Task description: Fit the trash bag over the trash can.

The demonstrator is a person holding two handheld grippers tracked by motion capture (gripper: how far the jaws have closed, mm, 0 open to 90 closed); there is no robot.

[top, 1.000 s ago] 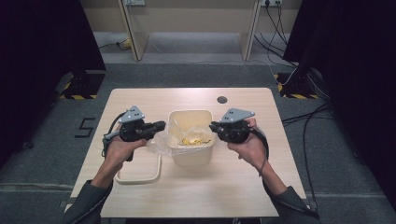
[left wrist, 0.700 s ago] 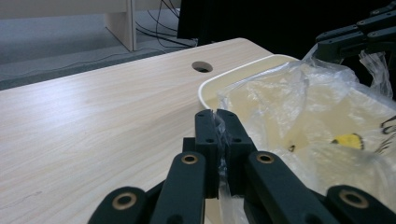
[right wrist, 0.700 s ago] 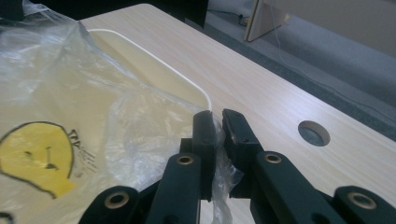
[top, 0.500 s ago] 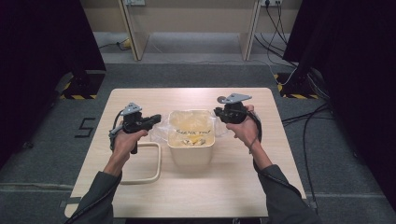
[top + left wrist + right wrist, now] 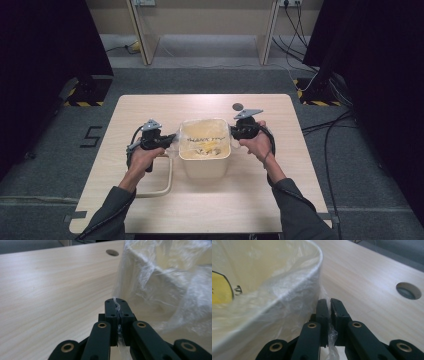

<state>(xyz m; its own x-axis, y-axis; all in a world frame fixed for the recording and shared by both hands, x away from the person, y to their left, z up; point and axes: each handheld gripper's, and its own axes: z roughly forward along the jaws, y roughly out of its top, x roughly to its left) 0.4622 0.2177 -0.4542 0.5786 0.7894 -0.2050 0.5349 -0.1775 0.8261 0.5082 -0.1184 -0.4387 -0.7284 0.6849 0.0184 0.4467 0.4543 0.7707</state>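
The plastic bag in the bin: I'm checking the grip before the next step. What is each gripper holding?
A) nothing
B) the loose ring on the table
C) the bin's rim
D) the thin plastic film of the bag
D: the left gripper and the right gripper each have clear film of the plastic bag pinched between shut jaws, beside the bin.

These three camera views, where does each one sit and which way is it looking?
High view: above the person's side, facing forward and down on the table; both forearms, left gripper and right gripper show.
Left gripper view: rides that gripper, looking along jaws shut on the plastic bag.
Right gripper view: rides that gripper, jaws shut on the bag over the bin.
All share the bag.
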